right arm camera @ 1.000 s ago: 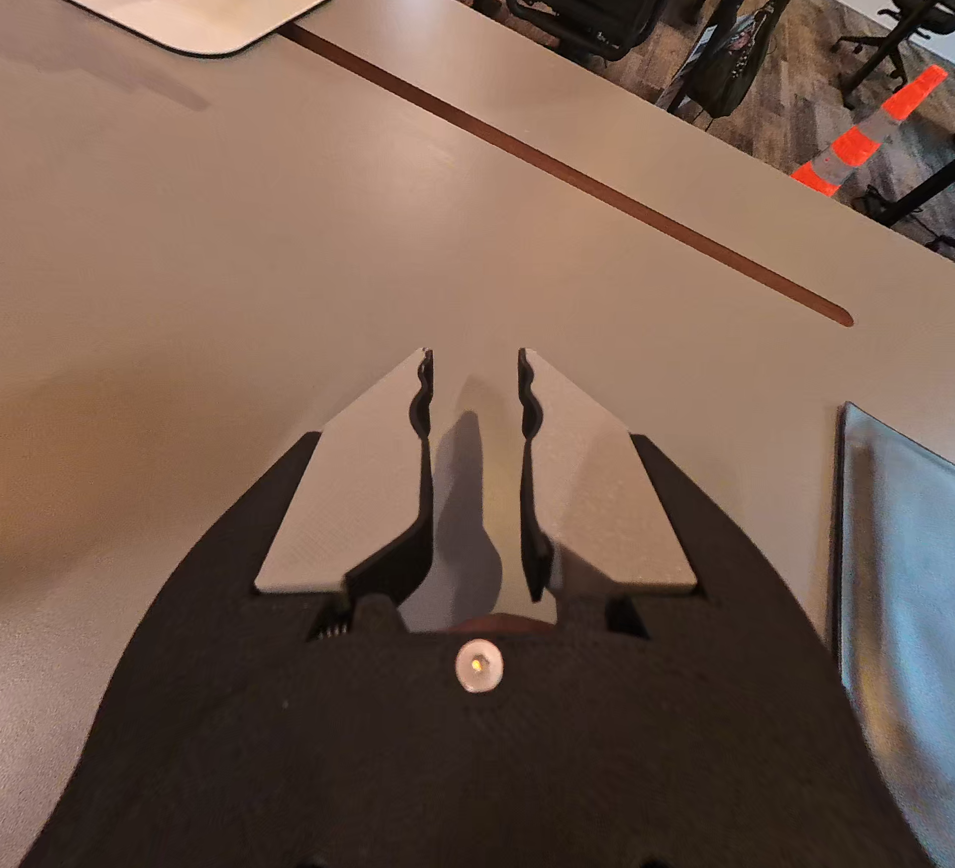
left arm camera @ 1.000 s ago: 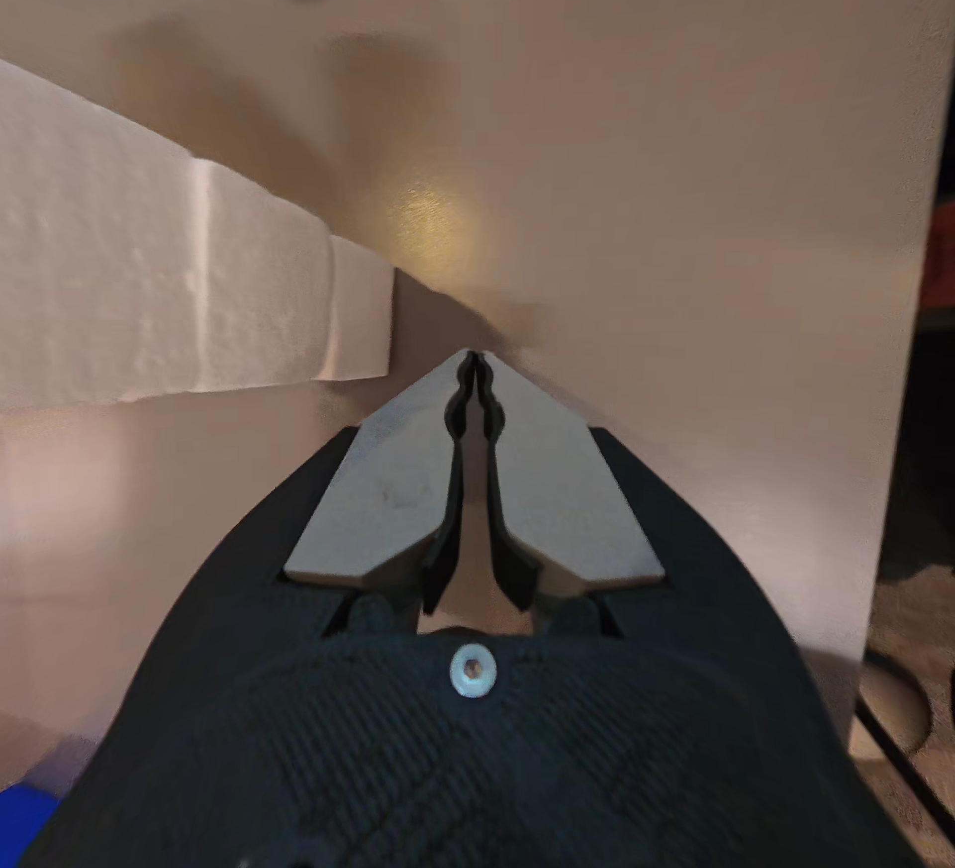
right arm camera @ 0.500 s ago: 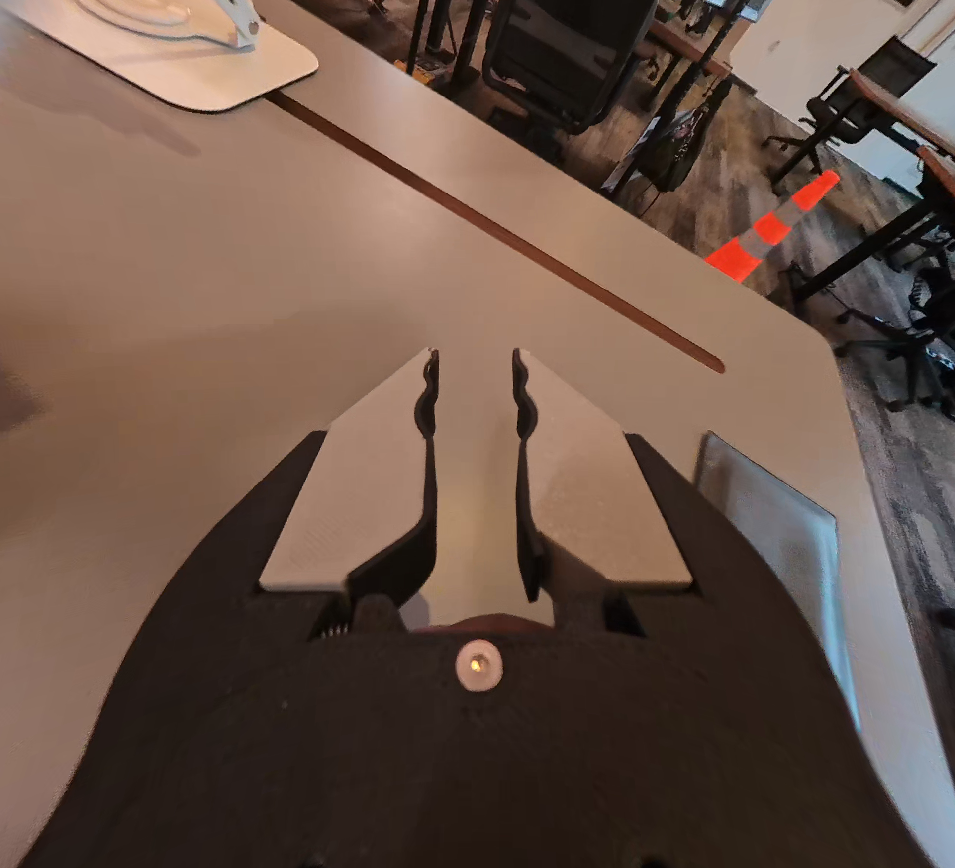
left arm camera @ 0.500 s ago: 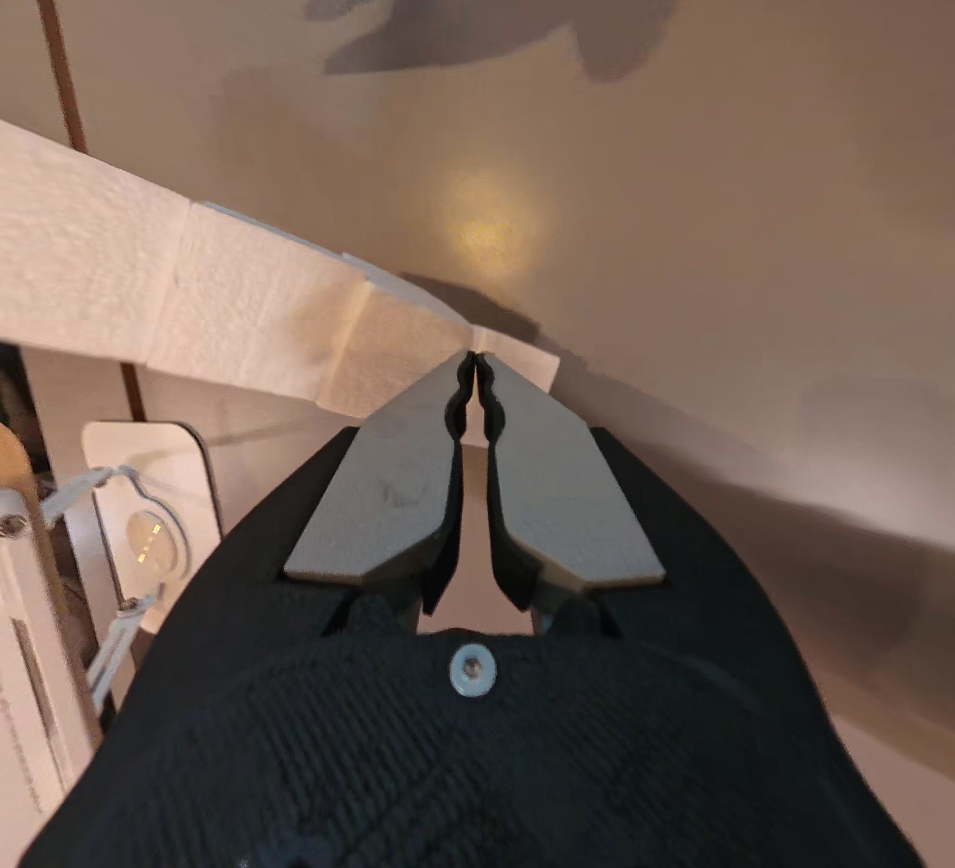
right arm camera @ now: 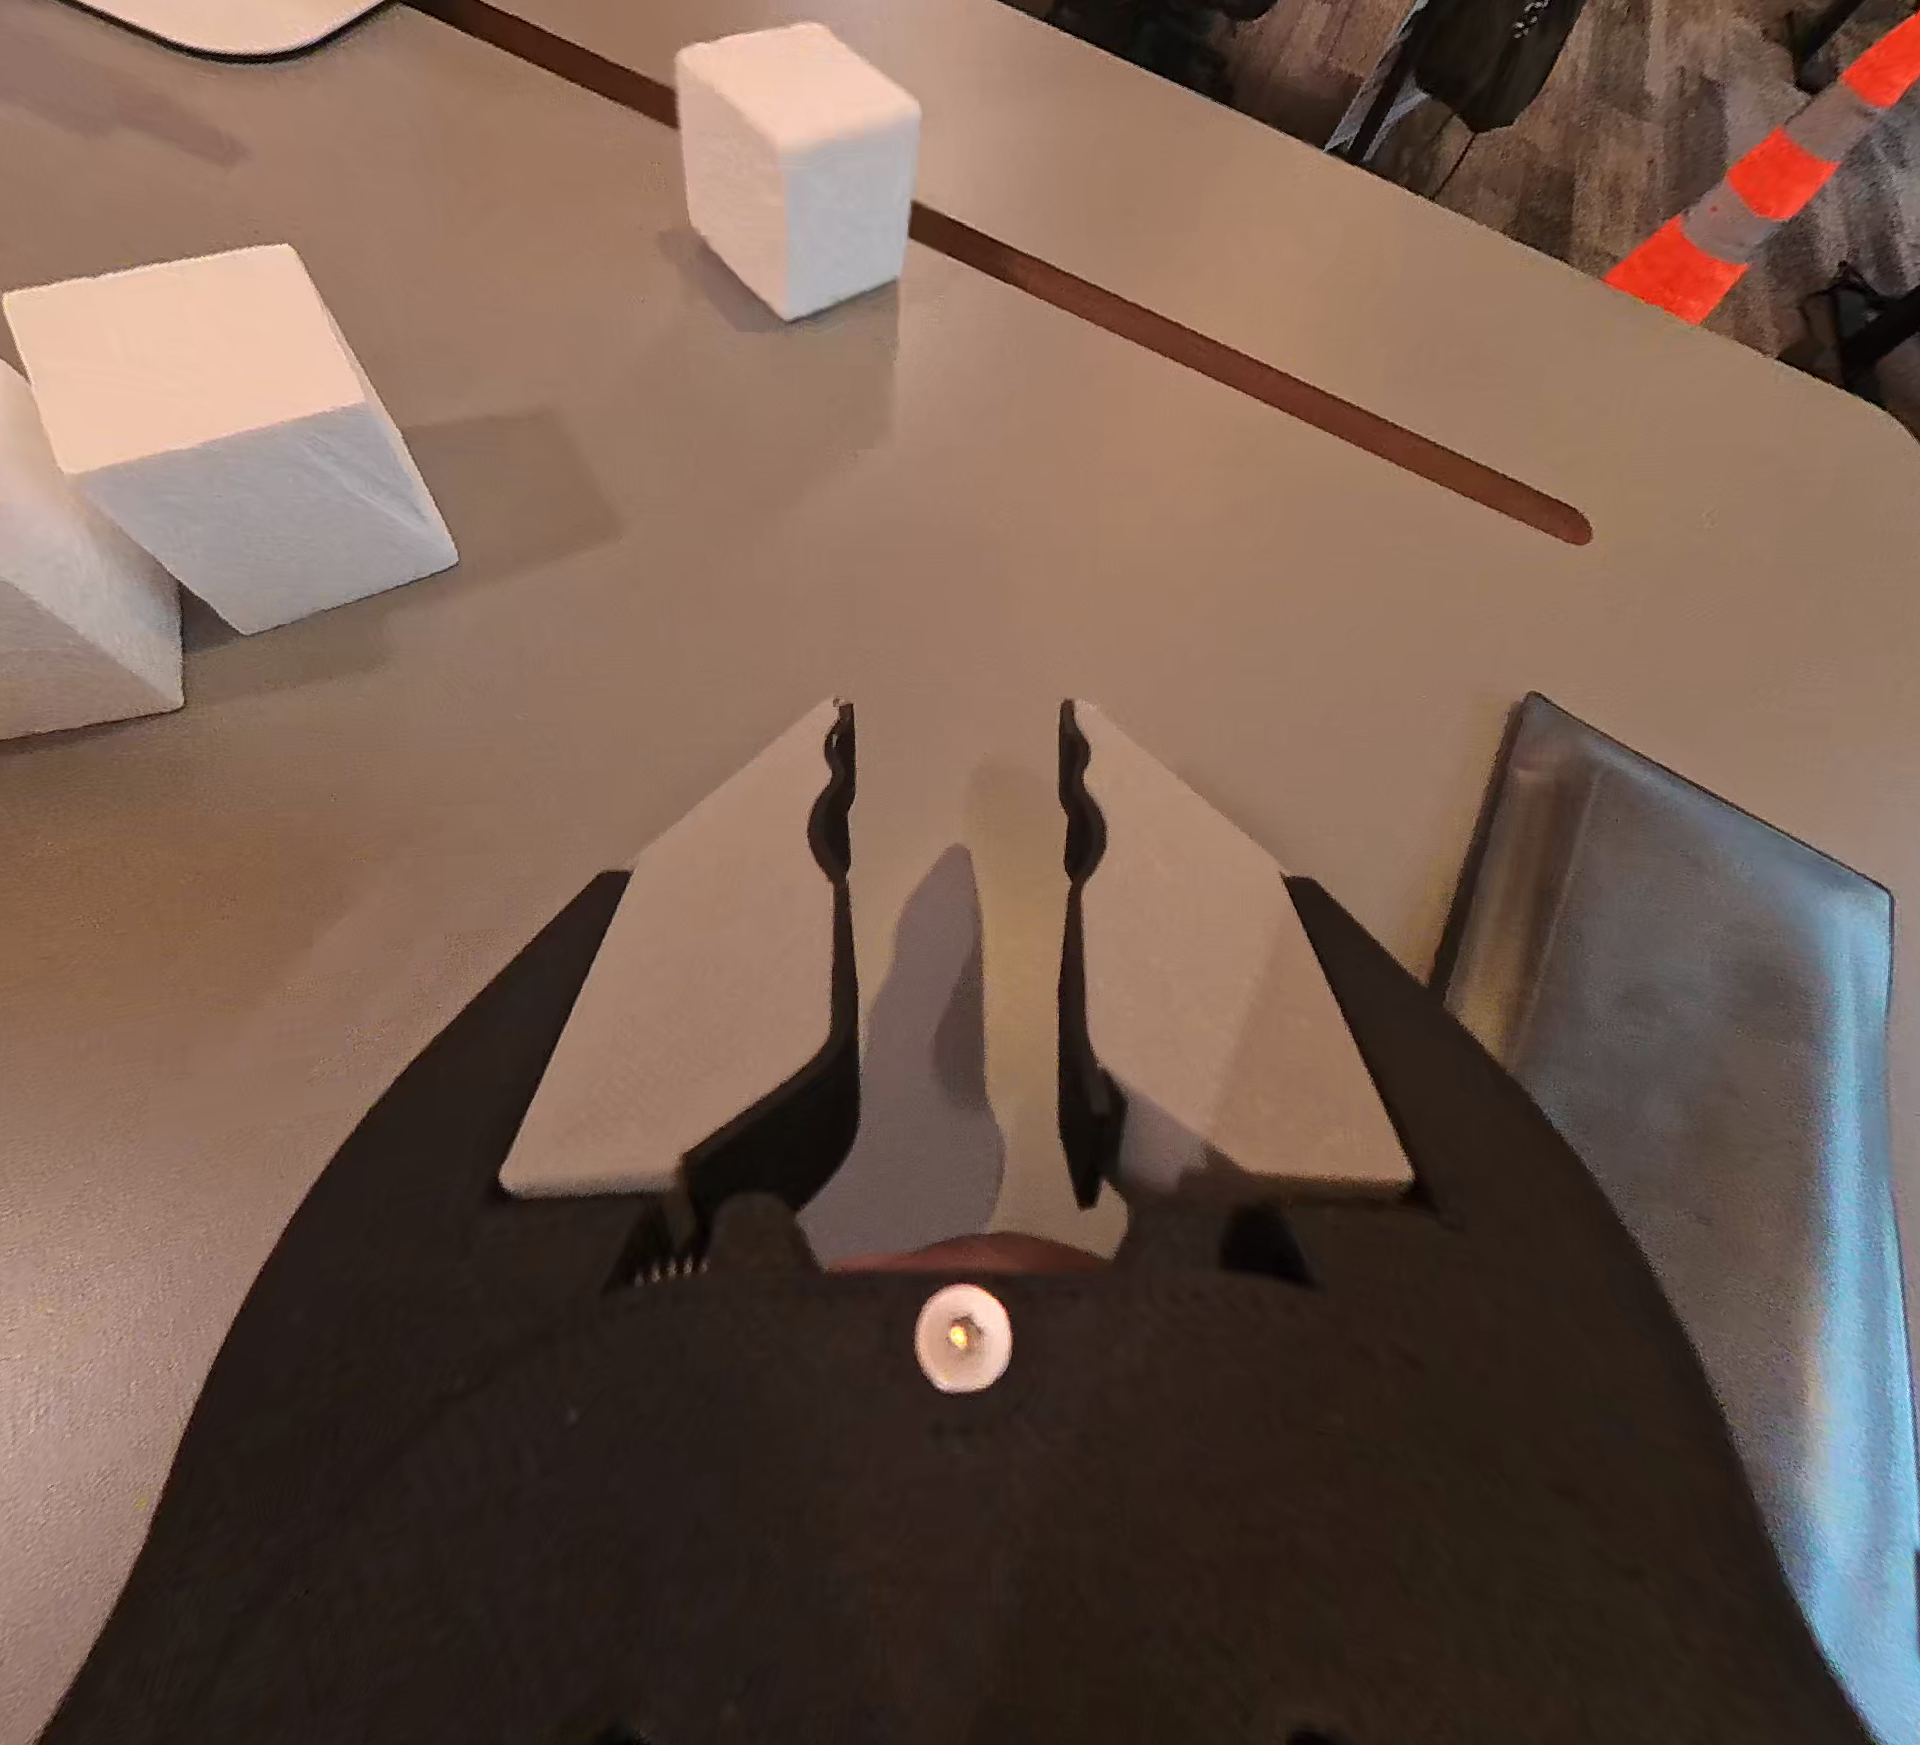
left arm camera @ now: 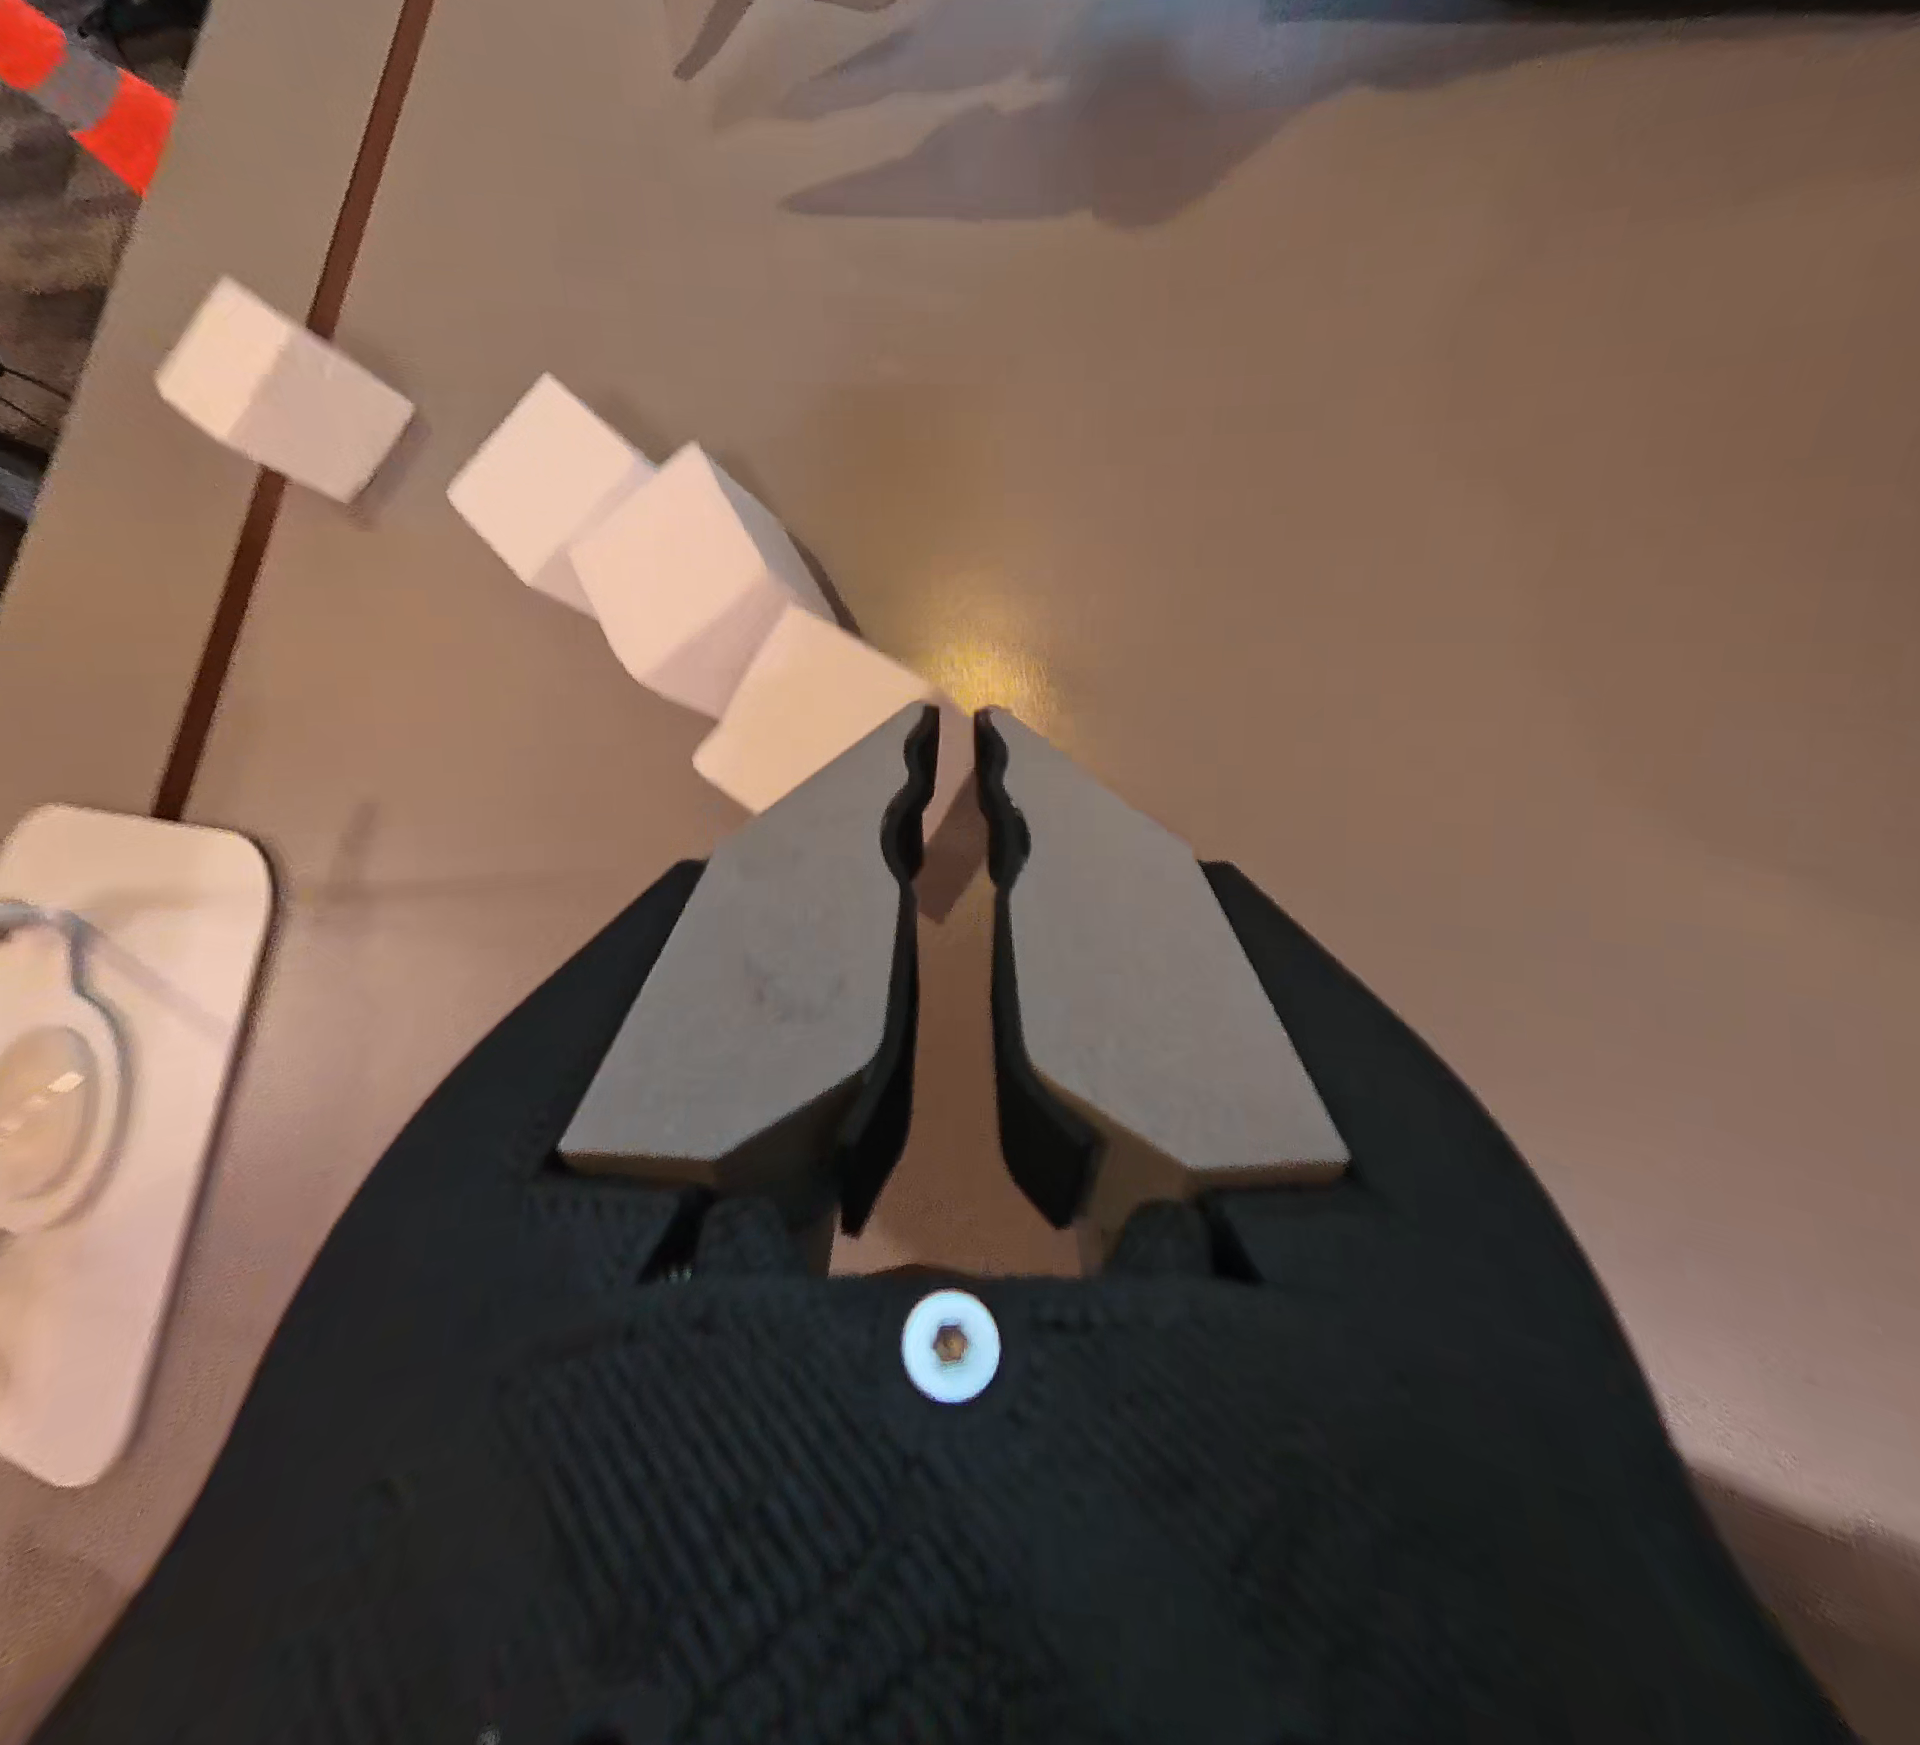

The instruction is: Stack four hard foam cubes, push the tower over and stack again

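Cubes (left arm camera: 665, 573) lie toppled; our left gripper (left arm camera: 956, 719), nearly closed and empty, sits beside one; our right gripper (right arm camera: 956, 719) gapes, empty.

The left wrist view looks steeply down past its own tongs; the right wrist view looks lower, forward across the table (right arm camera: 1039, 469). Both share the foam cubes (left arm camera: 281, 417) (right arm camera: 800, 157) left of their tongs.

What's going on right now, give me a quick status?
Left tongs nearly shut, empty, beside nearest cube. Right tongs open, empty. Four cubes toppled, scattered on table; farthest cube lies apart. Nothing blocking.
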Demonstrator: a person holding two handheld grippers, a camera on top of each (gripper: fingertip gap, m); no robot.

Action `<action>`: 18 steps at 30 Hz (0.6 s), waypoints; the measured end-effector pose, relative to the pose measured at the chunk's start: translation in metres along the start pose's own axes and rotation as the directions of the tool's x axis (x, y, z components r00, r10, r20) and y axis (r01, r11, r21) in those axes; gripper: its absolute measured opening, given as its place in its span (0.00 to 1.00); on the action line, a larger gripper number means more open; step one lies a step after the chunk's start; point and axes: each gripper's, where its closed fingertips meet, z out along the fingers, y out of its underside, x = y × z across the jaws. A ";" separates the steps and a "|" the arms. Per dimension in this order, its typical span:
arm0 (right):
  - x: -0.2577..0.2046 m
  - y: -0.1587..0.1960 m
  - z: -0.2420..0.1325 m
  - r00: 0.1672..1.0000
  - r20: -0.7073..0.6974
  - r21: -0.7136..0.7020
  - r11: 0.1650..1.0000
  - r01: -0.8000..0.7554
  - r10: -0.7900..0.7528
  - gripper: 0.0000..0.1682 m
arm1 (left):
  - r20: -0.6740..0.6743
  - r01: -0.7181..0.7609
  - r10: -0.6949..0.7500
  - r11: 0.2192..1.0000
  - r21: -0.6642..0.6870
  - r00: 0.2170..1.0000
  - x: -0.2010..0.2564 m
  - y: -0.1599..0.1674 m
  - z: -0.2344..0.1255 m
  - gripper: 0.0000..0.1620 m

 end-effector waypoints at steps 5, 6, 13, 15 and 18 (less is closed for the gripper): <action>-0.009 0.002 0.006 0.999 -0.001 -0.014 0.999 0.037 -0.037 0.22 | 0.007 0.117 -0.117 0.993 0.028 0.993 0.003 0.043 -0.004 0.08; -0.011 0.002 0.007 0.999 0.004 -0.011 0.999 0.034 -0.034 0.22 | 0.006 0.134 -0.135 0.990 0.039 0.991 0.003 0.048 -0.004 0.10; -0.027 0.004 0.019 0.991 0.122 0.014 0.998 -0.058 0.056 0.27 | -0.093 0.313 -0.304 0.942 0.117 0.948 0.009 0.072 0.004 0.22; -0.030 -0.002 0.018 0.987 0.151 0.044 0.997 -0.068 0.061 0.28 | -0.123 0.339 -0.325 0.933 0.118 0.938 0.011 0.072 0.007 0.28; -0.038 -0.008 0.017 0.979 0.196 0.070 0.995 -0.076 0.061 0.28 | -0.161 0.364 -0.349 0.928 0.075 0.923 0.018 0.076 0.014 0.31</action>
